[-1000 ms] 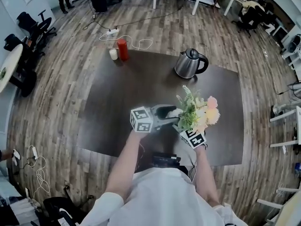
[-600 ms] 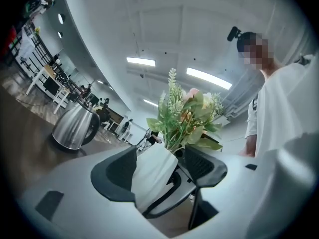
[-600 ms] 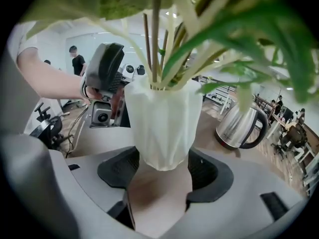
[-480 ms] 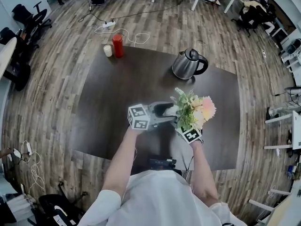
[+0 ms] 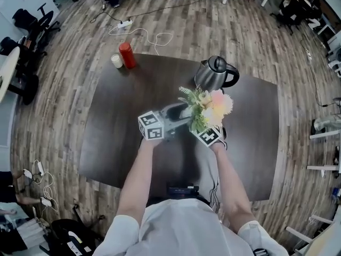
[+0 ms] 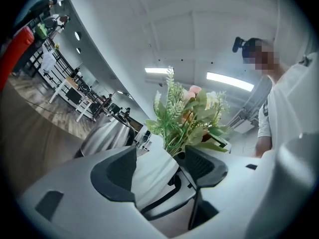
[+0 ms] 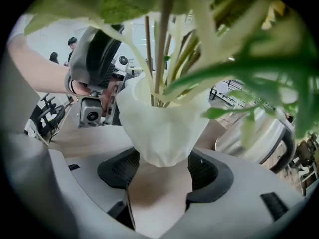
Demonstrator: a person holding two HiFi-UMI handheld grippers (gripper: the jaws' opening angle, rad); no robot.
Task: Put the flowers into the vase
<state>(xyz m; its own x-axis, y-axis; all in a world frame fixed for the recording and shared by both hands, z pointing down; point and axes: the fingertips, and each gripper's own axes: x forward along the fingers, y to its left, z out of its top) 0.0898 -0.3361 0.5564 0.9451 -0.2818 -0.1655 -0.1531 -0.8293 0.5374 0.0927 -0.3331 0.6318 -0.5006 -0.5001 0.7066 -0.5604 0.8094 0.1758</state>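
Right gripper pinches the narrow base of the white vase, ribbed black pads on both sides. The vase is matte, tapering down from a wide rim, held clear of the dark wood-grain table. Flowers already in it: pink & cream blooms w/ green fern sprigs. Left gripper: jaws have just been opening, now wide, vase btw them but not gripped. Shiny steel kettle just behind.

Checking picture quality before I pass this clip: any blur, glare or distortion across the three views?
Head view: fisheye curves the floor planks, light even. Left gripper view: ceiling lights blown out, dark round vignette. Right gripper view: the flower leaves near the lens are blurred; the vase is sharper.
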